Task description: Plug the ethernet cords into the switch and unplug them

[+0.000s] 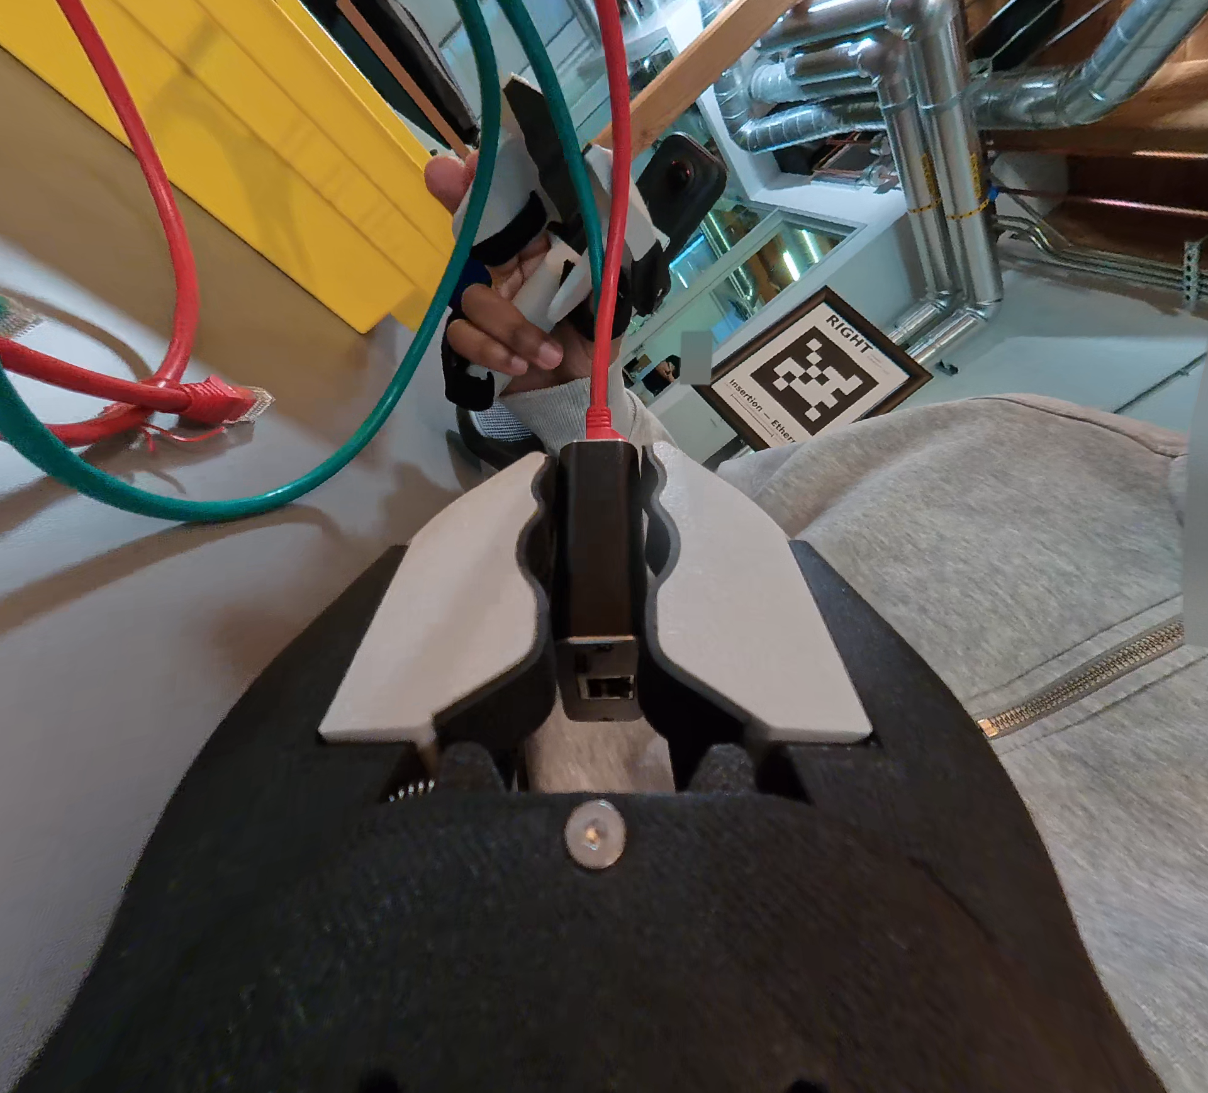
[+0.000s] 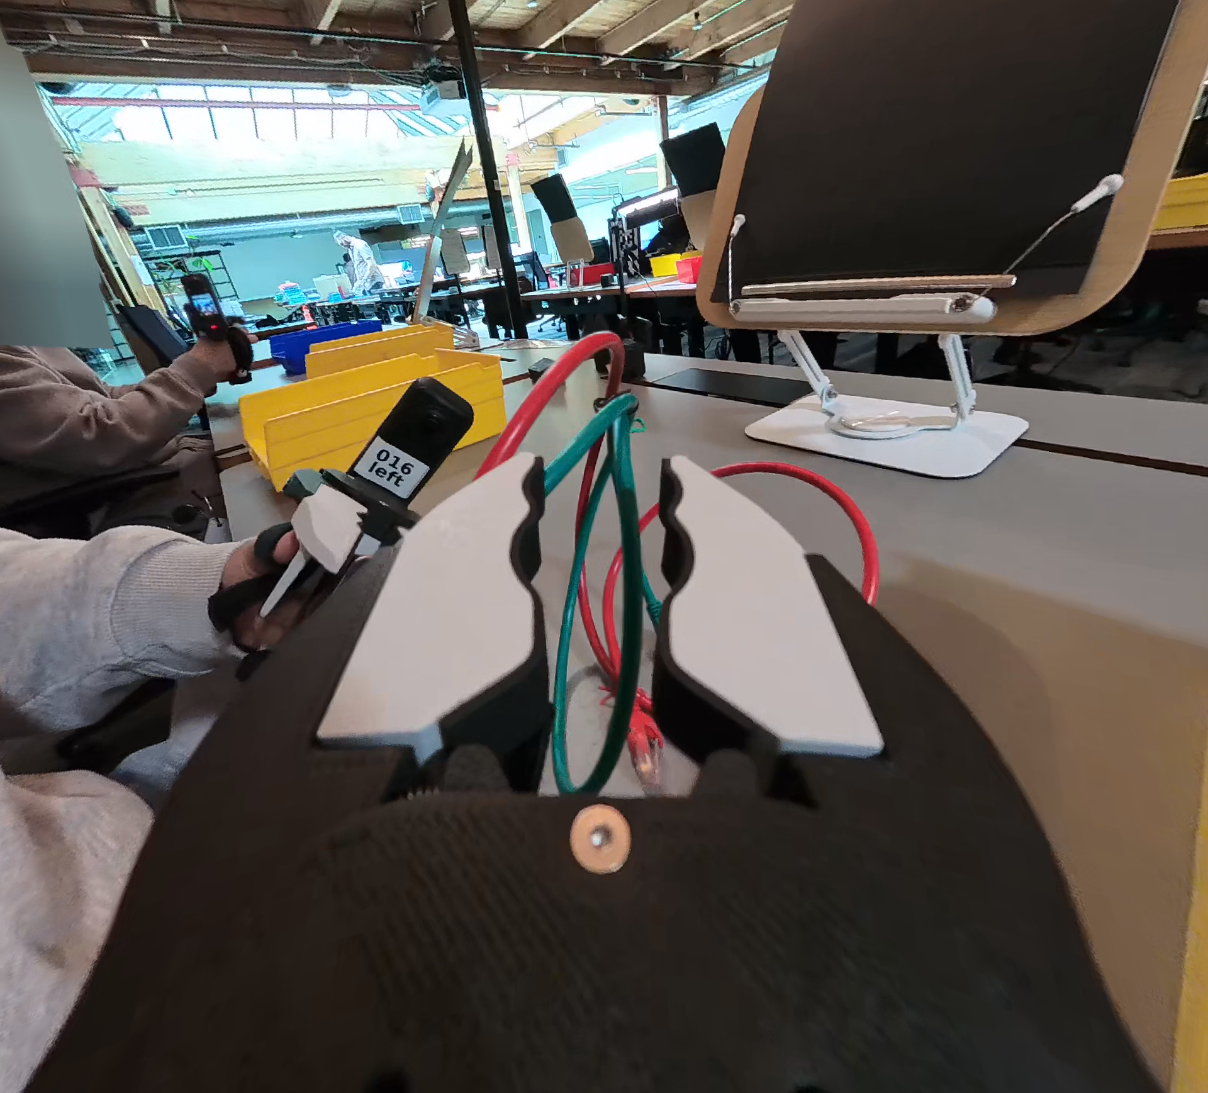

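In the left wrist view my left gripper (image 1: 598, 463) is shut on a small black switch (image 1: 596, 571), held above the grey table (image 1: 196, 637). A red ethernet cord (image 1: 611, 212) is plugged into the switch's far end. The near end shows an empty port (image 1: 608, 687). A green cord (image 1: 418, 342) loops down to the table. A loose red plug (image 1: 222, 398) lies on the table at left. My right gripper (image 2: 600, 473) is open and empty over the green cord (image 2: 627, 538), the red cord (image 2: 591, 604) and the loose red plug (image 2: 644, 741). It also shows farther off (image 1: 569, 212).
Yellow bins (image 1: 229, 113) (image 2: 366, 414) stand on the table. A white tablet stand (image 2: 889, 427) is at the back right. A framed marker card (image 1: 810, 375) leans nearby. A grey sweatshirt (image 1: 980, 538) fills the right side. Another person's sleeve (image 2: 98, 395) is at far left.
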Available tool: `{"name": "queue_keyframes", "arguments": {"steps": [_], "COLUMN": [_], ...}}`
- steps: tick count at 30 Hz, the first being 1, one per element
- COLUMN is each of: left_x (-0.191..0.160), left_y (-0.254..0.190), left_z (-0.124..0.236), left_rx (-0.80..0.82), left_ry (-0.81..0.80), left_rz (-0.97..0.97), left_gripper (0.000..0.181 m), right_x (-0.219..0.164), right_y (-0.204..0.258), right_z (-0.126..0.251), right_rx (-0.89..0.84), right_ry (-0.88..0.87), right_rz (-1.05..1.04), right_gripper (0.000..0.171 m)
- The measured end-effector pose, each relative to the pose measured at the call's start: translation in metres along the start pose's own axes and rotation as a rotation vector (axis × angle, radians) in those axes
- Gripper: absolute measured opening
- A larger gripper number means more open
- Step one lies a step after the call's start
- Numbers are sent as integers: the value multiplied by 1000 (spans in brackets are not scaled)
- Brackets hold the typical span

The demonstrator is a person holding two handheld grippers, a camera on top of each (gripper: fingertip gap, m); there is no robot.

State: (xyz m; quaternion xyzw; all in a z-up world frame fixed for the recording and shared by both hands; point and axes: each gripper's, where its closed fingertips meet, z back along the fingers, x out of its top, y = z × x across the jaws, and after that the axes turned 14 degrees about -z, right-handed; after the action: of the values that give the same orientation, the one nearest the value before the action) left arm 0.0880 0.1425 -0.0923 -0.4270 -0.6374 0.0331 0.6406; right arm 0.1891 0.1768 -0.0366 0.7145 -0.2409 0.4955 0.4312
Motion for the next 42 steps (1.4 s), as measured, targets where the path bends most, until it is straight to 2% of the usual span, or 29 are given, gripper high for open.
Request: {"name": "queue_keyframes", "arguments": {"steps": [3, 7, 11, 13, 16, 21, 24, 28, 31, 34, 35, 37, 39, 42], "left_x": [6, 23, 40, 44, 42, 30, 27, 26, 23, 5, 2, 6, 8, 8], "left_y": [5, 14, 25, 27, 25, 20, 17, 19, 17, 15, 15, 12, 10, 7], "left_z": [4, 18, 36, 41, 37, 21, 16, 15, 11, -1, -4, -3, -1, -1], "left_rx": [33, 98, 147, 154, 146, 140, 129, 130, 111, 86, 88, 81, 55, 15], "left_ry": [-32, -135, -272, -303, -290, -218, -211, -214, -192, -84, -64, -88, -96, -82], "left_rz": [-9, -16, 21, 30, 24, -17, -23, -6, 2, 27, 23, -1, 26, 78], "left_gripper": [23, 23, 23, 23, 23, 23, 23, 24, 45, 68, 68, 51, 42, 40], "right_x": [2, 8, -7, -35, -72, -92, -92, -91, -91, -91, -92, -94, -93, -91], "right_y": [-1, -6, 20, 35, 47, 61, 63, 64, 61, 65, 67, 69, 69, 70], "right_z": [1, 4, -6, -19, -34, -41, -39, -38, -38, -38, -38, -38, -38, -37], "right_rx": [-23, -129, -71, 7, 55, 142, 166, 186, 182, 193, 199, 200, 202, 219], "right_ry": [-18, -60, -7, 119, 272, 351, 368, 369, 369, 374, 384, 396, 395, 385], "right_rz": [14, 143, 197, 91, -129, -335, -405, -487, -476, -464, -454, -434, -425, -439], "right_gripper": [33, 28, 20, 21, 31, 34, 21, 16, 14, 14, 14, 14, 14, 14]}}
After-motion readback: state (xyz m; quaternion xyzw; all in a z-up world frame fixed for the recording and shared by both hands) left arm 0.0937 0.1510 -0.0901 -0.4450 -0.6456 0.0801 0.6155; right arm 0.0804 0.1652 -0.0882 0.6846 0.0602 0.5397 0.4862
